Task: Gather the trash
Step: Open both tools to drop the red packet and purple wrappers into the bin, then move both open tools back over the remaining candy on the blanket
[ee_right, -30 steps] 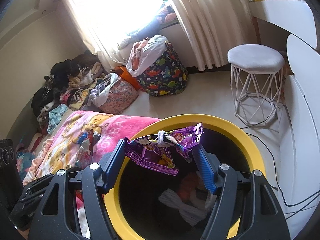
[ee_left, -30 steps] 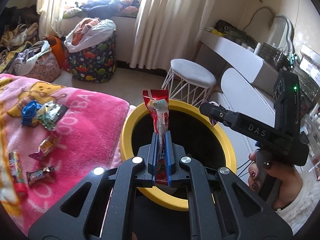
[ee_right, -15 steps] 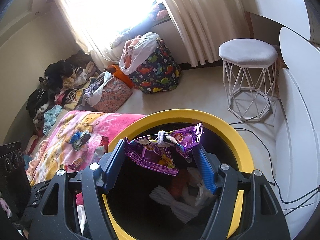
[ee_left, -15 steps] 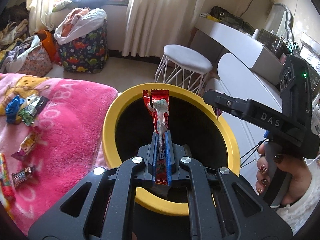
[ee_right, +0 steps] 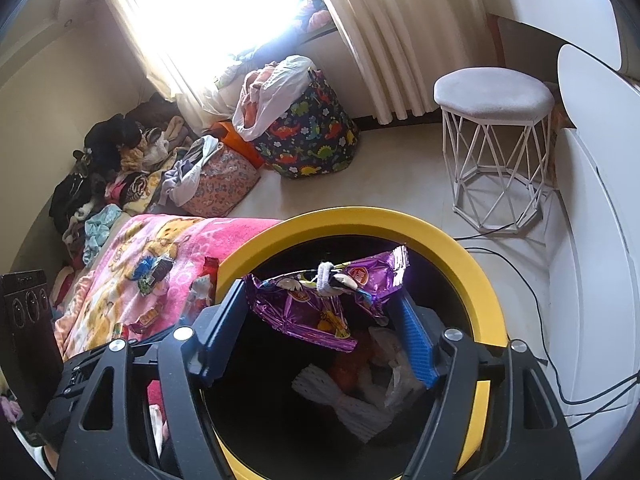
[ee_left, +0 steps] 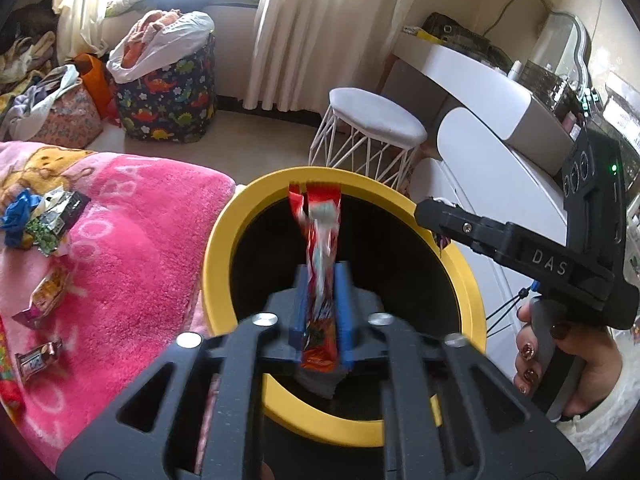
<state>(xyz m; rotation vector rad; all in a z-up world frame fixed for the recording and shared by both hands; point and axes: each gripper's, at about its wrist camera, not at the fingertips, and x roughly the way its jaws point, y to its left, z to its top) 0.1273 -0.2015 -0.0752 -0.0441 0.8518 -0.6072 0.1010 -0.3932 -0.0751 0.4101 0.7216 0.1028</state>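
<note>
Wrapper-wise, the red wrapper [ee_left: 320, 264] stands lengthwise between the opening jaws of the left gripper [ee_left: 322, 280], directly above the yellow-rimmed bin [ee_left: 224, 240], while the right gripper [ee_right: 320, 312], its jaws also opening, holds the purple wrapper [ee_right: 312, 304] crosswise over the same mouth.

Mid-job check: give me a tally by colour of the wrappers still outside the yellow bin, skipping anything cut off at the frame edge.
Red wrapper: 1
Purple wrapper: 1
Blue wrapper: 1
Green and black wrapper: 1
Yellow and purple wrapper: 1
Brown wrapper: 1
Total: 6
</note>
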